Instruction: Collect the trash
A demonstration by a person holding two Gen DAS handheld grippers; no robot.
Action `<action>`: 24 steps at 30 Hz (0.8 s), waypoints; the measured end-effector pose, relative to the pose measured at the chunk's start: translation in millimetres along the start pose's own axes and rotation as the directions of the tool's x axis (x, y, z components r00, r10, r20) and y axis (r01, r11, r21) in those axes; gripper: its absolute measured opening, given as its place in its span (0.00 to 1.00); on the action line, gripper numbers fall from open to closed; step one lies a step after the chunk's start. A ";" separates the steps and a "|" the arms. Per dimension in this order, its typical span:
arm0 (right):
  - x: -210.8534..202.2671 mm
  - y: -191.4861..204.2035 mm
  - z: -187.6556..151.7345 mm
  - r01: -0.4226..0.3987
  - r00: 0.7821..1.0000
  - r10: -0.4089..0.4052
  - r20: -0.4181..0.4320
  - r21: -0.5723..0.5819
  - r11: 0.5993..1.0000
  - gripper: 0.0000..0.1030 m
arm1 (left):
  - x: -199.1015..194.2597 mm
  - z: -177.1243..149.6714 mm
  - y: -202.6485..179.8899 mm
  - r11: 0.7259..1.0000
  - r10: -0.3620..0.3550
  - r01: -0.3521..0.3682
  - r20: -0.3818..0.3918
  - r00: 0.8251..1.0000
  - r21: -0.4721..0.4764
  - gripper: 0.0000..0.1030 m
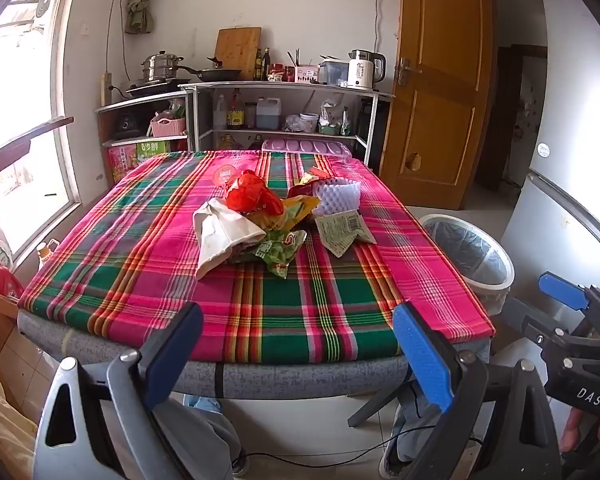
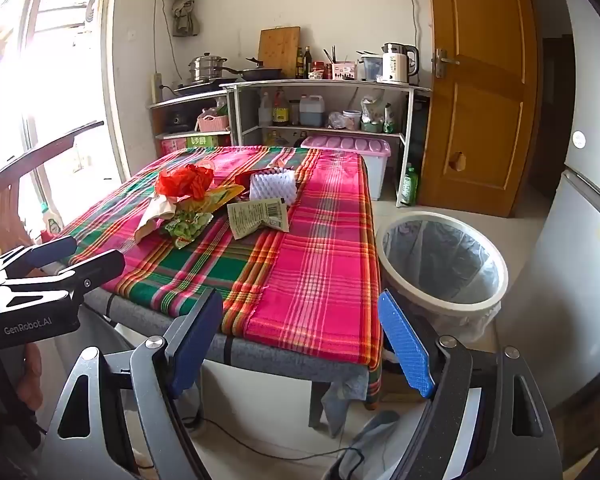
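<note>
You are holding the left gripper (image 1: 300, 336) just short of the table's (image 1: 300, 376) near edge, its jaws standing released with nothing between them. Your right gripper (image 2: 300, 328) is hovering off the near right corner, jaws likewise spread wide and bare. The trash pile is lying around the middle of the plaid tablecloth (image 1: 148, 264): a crumpled red bag (image 1: 252, 194), a beige paper bag (image 1: 220, 236), a green snack wrapper (image 1: 280, 250), a white foam net (image 1: 338, 196) and a flat green packet (image 1: 342, 230) toward the right edge. The lined trash bin (image 2: 444, 264) is standing on the floor just beside the table's right edge.
</note>
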State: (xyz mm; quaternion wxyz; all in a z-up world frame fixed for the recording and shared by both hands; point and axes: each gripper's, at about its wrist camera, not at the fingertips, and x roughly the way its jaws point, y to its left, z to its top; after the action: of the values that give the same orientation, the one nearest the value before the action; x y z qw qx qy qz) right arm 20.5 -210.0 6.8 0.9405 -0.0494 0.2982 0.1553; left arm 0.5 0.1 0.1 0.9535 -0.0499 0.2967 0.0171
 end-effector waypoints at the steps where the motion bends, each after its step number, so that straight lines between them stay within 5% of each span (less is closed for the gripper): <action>1: 0.3 -0.1 -0.1 0.000 1.000 0.000 -0.001 0.000 1.000 0.78 | 0.1 0.3 0.4 1.000 0.000 0.000 0.001 1.000 -0.001 0.94; 24: -2.3 -0.9 0.1 -0.001 1.000 0.001 0.013 0.002 1.000 0.78 | -0.3 -2.4 -0.7 1.000 0.015 -0.015 0.001 1.000 -0.002 0.94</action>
State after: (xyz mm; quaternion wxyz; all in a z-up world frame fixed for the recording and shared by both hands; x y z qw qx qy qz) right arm 19.1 -211.5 8.2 0.9424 -0.0470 0.2922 0.1559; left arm -1.1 -0.8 -1.6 0.9534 -0.0487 0.2967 0.0246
